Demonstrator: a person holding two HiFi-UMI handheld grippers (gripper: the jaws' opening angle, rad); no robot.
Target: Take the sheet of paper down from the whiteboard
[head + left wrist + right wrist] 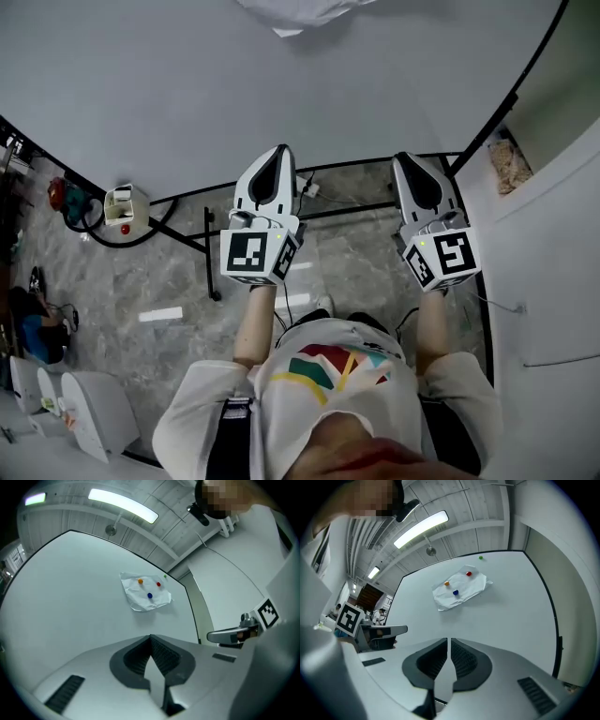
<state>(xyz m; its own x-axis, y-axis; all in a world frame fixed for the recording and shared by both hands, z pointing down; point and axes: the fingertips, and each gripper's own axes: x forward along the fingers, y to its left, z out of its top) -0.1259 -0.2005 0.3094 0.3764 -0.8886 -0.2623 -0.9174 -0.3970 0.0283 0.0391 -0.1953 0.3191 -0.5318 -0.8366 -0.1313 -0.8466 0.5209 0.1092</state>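
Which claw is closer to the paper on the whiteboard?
Left, slightly: left gripper almost straight below the sheet of paper, right gripper below and off to its right.

The whiteboard (pixel 70 602) carries a crumpled sheet of paper (pixel 135 600). On the paper sit an orange magnet (pixel 140 581), a red magnet (pixel 158 584) and a blue magnet (pixel 150 595). A green magnet (pixel 165 577) sits just beside the paper.

In the head view the whiteboard (pixel 187 103) is bare across the whole upper frame. It is open from the left gripper (pixel 280 152) and right gripper (pixel 405 161) at centre up to the sheet of paper (pixel 302 11) at the top edge. The 2 grippers stand apart with a free gap between them. At the right edge a white wall (pixel 553 253) stands just beside the right gripper, past the board's black frame (pixel 511 98). In the right gripper view 3 things sit on the sheet: an orange magnet (pixel 446 583), a red magnet (pixel 468 573) and a blue magnet (pixel 455 592). A green magnet (pixel 480 558) lies near the board's upper edge.
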